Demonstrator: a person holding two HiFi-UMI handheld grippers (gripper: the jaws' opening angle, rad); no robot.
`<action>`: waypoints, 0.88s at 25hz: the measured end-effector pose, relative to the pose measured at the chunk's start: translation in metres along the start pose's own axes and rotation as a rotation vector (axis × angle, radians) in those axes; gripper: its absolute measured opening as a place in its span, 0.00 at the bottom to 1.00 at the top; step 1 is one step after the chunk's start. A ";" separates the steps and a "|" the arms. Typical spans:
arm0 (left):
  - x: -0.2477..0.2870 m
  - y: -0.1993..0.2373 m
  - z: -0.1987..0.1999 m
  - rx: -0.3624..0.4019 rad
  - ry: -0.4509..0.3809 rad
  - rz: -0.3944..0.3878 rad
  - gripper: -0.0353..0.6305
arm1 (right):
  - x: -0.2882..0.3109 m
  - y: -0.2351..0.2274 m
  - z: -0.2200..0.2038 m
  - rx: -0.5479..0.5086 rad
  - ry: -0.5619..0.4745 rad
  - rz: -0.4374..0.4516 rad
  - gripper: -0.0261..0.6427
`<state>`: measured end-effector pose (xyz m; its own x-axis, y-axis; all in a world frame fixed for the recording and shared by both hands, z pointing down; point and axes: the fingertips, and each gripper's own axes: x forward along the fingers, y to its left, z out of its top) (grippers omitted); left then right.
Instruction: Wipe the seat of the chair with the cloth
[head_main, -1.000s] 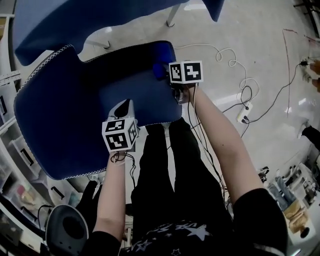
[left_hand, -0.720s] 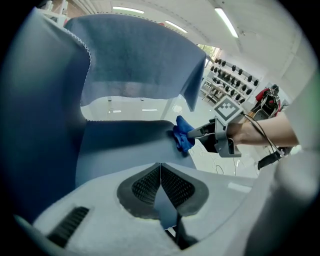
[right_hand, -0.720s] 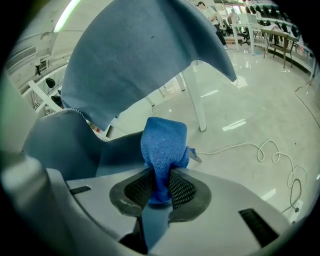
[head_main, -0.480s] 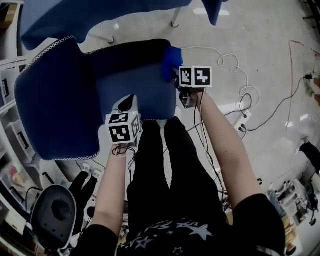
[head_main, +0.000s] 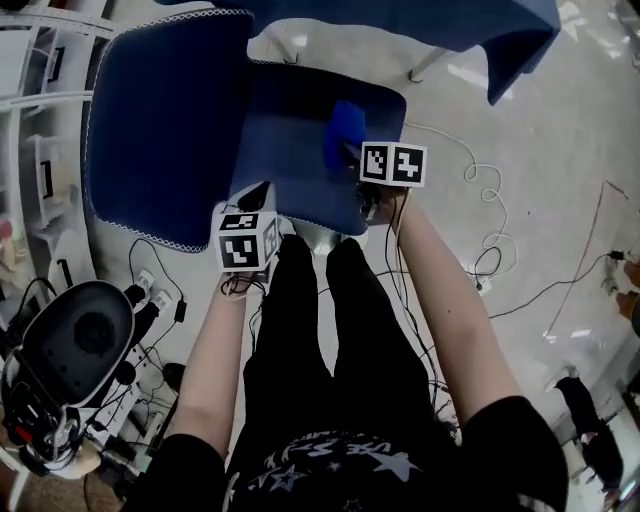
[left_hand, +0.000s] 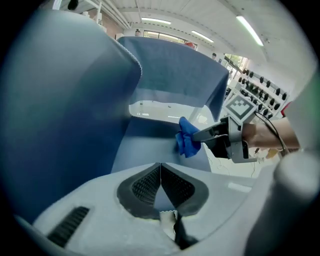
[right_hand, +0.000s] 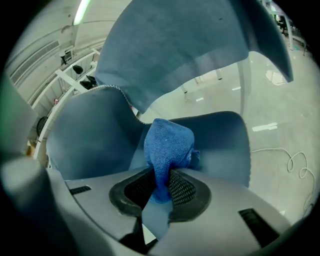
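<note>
Right gripper (right_hand: 159, 186) jaws clamped on the bunched cloth (right_hand: 167, 142), over the seat (head_main: 290, 160) near its front-right edge at frame centre, bare seat ahead toward upper left; left gripper (left_hand: 161, 181) pinched together, empty, at the front edge

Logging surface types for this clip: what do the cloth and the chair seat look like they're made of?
The cloth, pinched in the jaws of the right gripper, looks like blue microfibre or terry: it has a fuzzy nap and soft bunched folds. The chair seat looks like blue upholstery fabric, matte with no glare, though the weave is too fine to confirm.
</note>
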<state>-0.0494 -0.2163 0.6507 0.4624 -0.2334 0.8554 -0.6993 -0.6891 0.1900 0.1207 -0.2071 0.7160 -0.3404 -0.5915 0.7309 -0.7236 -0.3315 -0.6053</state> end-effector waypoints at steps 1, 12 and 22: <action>-0.003 0.007 -0.004 -0.012 0.001 0.006 0.08 | 0.009 0.013 -0.002 -0.017 0.013 0.015 0.15; 0.011 0.028 -0.044 -0.029 0.064 -0.072 0.08 | 0.103 0.117 -0.035 -0.154 0.105 0.121 0.15; 0.014 0.037 -0.045 -0.064 0.071 -0.111 0.08 | 0.140 0.137 -0.040 -0.151 0.114 0.153 0.15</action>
<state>-0.0934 -0.2146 0.6917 0.5005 -0.1078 0.8590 -0.6806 -0.6622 0.3135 -0.0498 -0.3061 0.7483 -0.5125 -0.5369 0.6701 -0.7369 -0.1256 -0.6642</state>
